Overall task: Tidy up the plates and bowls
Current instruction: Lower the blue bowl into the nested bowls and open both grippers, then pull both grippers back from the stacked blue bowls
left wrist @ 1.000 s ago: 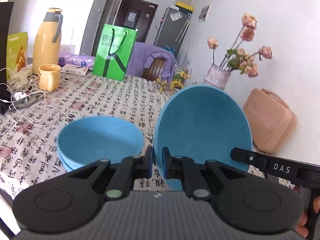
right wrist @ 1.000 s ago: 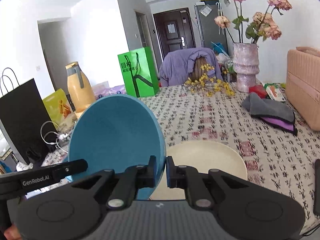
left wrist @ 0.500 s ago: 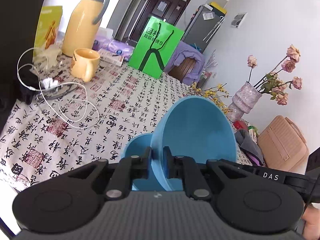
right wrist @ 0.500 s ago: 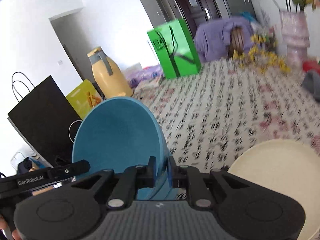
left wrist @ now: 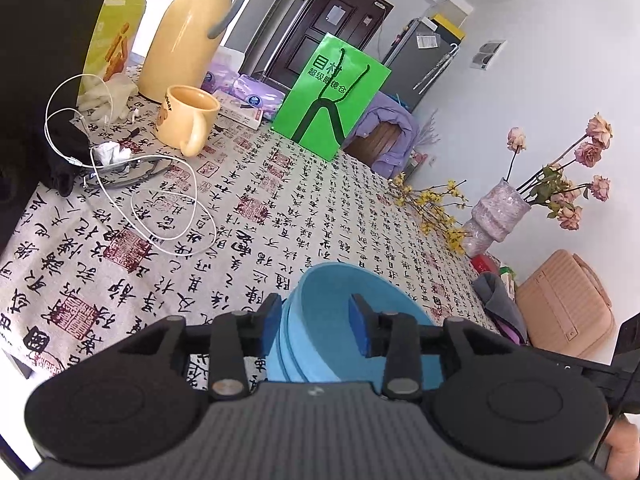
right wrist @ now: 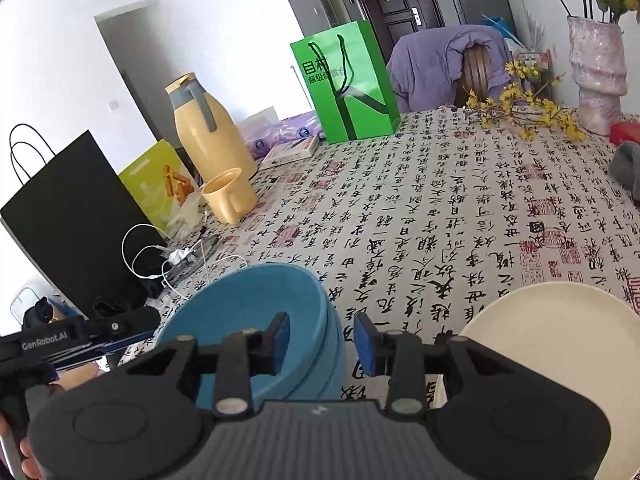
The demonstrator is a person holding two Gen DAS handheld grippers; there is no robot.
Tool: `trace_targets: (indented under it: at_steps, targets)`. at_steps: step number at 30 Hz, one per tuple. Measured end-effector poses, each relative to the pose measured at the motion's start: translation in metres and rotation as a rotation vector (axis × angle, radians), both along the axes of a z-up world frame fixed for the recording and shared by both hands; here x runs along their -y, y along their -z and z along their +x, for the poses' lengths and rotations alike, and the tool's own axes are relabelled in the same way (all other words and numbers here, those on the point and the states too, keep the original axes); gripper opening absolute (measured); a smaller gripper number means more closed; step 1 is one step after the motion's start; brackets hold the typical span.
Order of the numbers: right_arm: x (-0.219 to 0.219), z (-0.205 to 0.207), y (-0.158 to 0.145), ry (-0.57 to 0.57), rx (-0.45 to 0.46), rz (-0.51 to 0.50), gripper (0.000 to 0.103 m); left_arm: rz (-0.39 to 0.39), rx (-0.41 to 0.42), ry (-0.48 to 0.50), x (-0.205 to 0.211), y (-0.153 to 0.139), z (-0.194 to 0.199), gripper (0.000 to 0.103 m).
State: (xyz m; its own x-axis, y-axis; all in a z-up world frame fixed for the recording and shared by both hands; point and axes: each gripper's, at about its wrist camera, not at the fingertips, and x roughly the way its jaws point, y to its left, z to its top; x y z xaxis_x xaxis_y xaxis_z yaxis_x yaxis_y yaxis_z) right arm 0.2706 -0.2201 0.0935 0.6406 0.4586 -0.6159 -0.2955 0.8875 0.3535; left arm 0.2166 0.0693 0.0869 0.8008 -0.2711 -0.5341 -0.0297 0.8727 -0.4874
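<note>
A stack of blue bowls sits on the patterned tablecloth; it also shows in the right wrist view. My left gripper is open, its jaws on either side of the stack's left rim, not touching. My right gripper is open, its jaws on either side of the stack's right rim. A cream plate lies on the table to the right of the bowls.
A yellow mug, yellow thermos, white cables, green bag and black bag stand at the left and back. A vase of flowers, grey cloth and pink case are at the right.
Both grippers were shut on the rims of one blue bowl, tilted upright. The bowl came down onto the blue stack, and both grippers opened and let go.
</note>
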Motion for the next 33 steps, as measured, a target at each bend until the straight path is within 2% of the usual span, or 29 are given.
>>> trace_targets:
  at_steps: [3, 5, 12, 14, 18, 19, 20, 21, 23, 24, 25, 26, 27, 30, 33]
  targets:
    - [-0.003, 0.000, 0.000, -0.010, 0.002, -0.001, 0.035, 0.015, 0.006, 0.008, 0.001, -0.001, 0.000, 0.042]
    - [-0.006, 0.000, 0.000, -0.015, 0.010, -0.010, 0.035, 0.023, 0.009, 0.006, 0.000, -0.001, -0.001, 0.050]
    - [-0.002, -0.004, 0.002, -0.014, 0.013, 0.001, 0.035, 0.053, 0.006, 0.026, 0.005, -0.001, -0.002, 0.058]
    - [0.002, -0.006, 0.001, -0.004, 0.021, -0.002, 0.036, 0.069, 0.020, 0.046, 0.012, -0.005, -0.001, 0.065]
    - [0.020, -0.011, -0.002, 0.033, 0.048, -0.016, 0.039, 0.115, 0.066, 0.105, 0.038, -0.015, 0.002, 0.072]
    - [0.027, -0.013, -0.002, 0.048, 0.054, -0.018, 0.040, 0.131, 0.080, 0.121, 0.048, -0.018, 0.002, 0.078]
    - [0.034, -0.014, -0.003, 0.063, 0.059, -0.020, 0.042, 0.143, 0.094, 0.134, 0.056, -0.020, 0.003, 0.083]
    - [0.041, -0.016, -0.004, 0.079, 0.066, -0.028, 0.045, 0.151, 0.107, 0.147, 0.062, -0.021, 0.003, 0.084]
    - [0.054, -0.020, -0.005, 0.109, 0.089, -0.067, 0.060, 0.180, 0.137, 0.174, 0.079, -0.023, 0.002, 0.088]
    - [0.059, -0.023, -0.006, 0.123, 0.108, -0.095, 0.062, 0.195, 0.150, 0.178, 0.085, -0.023, 0.001, 0.091]
    - [0.066, -0.026, -0.006, 0.138, 0.132, -0.129, 0.071, 0.211, 0.167, 0.175, 0.092, -0.023, 0.000, 0.099]
    - [0.071, -0.028, -0.006, 0.156, 0.155, -0.165, 0.082, 0.229, 0.183, 0.167, 0.098, -0.022, -0.002, 0.102]
    - [0.077, -0.031, -0.006, 0.178, 0.178, -0.197, 0.087, 0.250, 0.192, 0.163, 0.103, -0.021, -0.002, 0.102]
    - [0.091, -0.036, -0.003, 0.225, 0.229, -0.259, 0.090, 0.295, 0.201, 0.166, 0.117, -0.019, 0.001, 0.103]
    - [0.101, -0.036, 0.000, 0.240, 0.244, -0.262, 0.093, 0.327, 0.205, 0.157, 0.129, -0.017, 0.003, 0.103]
